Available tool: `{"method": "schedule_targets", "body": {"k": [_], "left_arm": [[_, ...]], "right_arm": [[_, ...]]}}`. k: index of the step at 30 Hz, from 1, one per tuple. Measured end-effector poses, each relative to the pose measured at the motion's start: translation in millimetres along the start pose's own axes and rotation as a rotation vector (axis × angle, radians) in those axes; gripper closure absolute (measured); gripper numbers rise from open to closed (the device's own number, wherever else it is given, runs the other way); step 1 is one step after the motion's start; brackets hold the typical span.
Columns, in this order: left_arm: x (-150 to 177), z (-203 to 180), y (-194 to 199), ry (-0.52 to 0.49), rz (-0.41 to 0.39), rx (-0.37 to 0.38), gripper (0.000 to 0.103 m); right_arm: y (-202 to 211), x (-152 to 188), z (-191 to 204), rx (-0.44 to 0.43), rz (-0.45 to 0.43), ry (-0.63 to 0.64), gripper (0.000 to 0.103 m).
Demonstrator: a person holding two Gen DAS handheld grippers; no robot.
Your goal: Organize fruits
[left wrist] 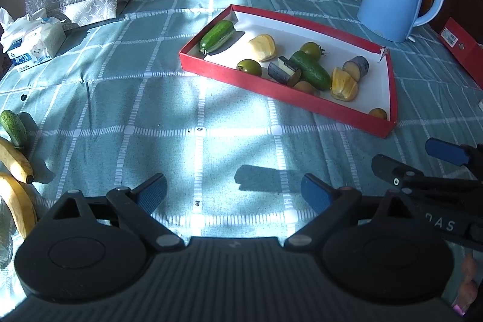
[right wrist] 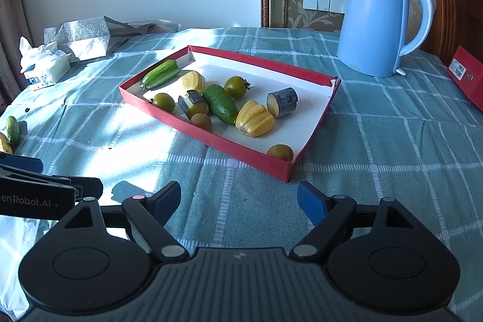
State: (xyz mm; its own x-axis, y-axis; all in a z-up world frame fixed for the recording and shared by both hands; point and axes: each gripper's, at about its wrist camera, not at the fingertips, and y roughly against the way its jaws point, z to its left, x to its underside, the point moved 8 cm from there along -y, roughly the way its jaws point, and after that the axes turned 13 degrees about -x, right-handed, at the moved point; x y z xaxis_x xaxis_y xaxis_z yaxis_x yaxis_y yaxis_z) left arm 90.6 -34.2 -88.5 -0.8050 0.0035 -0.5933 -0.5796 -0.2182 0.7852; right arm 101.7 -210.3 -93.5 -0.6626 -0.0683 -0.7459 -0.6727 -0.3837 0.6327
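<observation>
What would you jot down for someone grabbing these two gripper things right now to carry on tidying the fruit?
Left gripper: open, empty, above the tablecloth.
Right gripper: open, empty, near the red tray's front corner.
In the tray: two cucumbers, green tomatoes, yellow fruit pieces, cut dark-skinned chunks, small brown round fruits.
Still outside, at the table's left edge: a small cucumber and two bananas.
Left to do: probably move those three in.

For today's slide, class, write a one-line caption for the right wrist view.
Open right tongs hover over the checked tablecloth before a red tray of fruit, beside a blue kettle.
</observation>
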Motion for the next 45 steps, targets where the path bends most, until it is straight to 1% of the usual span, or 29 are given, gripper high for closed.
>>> {"method": "schedule_targets", "body": {"k": [30,45], "left_arm": [[-4.6,-4.5,-2.0,0.002,0.002,0.002,0.008],[-5.0,-8.9,-2.8,-0.002,-0.002,0.004,0.008]], "right_arm": [[-6.4,-6.0,-4.3,-0.007,0.008,0.005,0.019],[-6.1,-2.8,-8.3,-0.002,0.006,-0.008,0.019]]}}
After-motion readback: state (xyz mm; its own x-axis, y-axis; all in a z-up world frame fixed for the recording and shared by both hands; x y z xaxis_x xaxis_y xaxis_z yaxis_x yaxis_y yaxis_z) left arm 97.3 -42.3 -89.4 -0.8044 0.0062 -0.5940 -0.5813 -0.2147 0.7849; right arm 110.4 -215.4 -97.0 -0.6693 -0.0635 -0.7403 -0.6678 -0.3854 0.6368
